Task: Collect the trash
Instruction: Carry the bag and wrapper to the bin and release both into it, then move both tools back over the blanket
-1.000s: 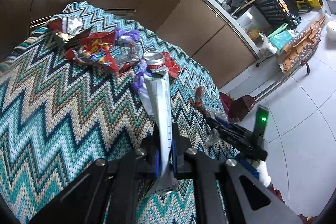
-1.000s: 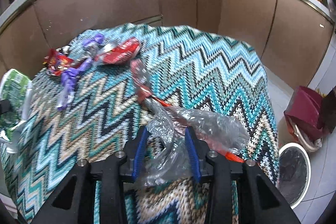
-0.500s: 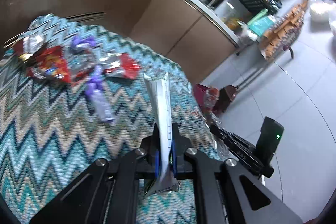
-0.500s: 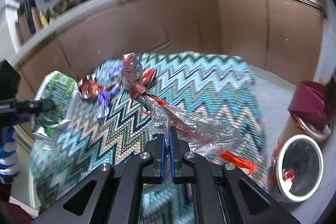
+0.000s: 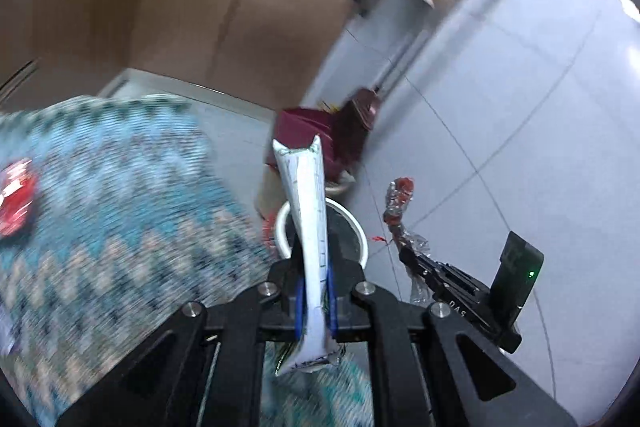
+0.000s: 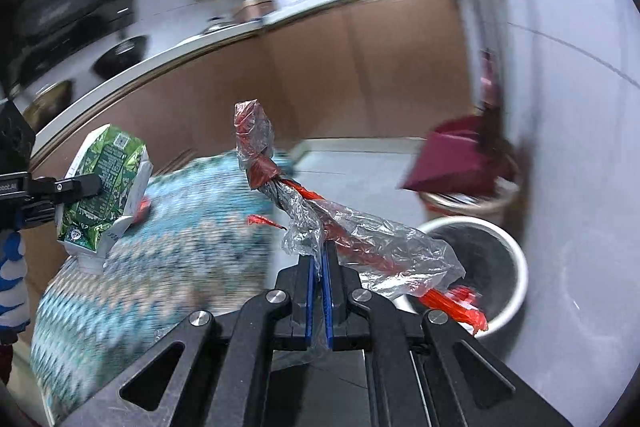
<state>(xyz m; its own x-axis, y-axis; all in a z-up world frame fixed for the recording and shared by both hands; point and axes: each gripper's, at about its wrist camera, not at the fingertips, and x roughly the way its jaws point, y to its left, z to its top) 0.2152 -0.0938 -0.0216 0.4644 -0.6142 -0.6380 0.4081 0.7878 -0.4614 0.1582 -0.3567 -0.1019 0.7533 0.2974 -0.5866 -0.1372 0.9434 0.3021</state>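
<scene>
The flattened carton (image 5: 306,227) is pinched edge-on in the left gripper (image 5: 314,303), held in the air above the white bin (image 5: 362,231). The clear plastic wrapper (image 6: 360,239), with red strips inside, is clamped between the pressed-together fingers of the right gripper (image 6: 319,303), beside the bin's rim. The zigzag-covered table (image 5: 100,207) lies to the left.

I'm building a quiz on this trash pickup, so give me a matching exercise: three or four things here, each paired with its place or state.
Things:
1. flattened carton
2. clear plastic wrap
3. white bin
4. zigzag cloth

Places or states:
A. on the floor, open at the top
B. clamped in the left gripper
C. covering the table
D. clamped in the right gripper

Pairs: 1-B, 2-D, 3-A, 4-C
</scene>
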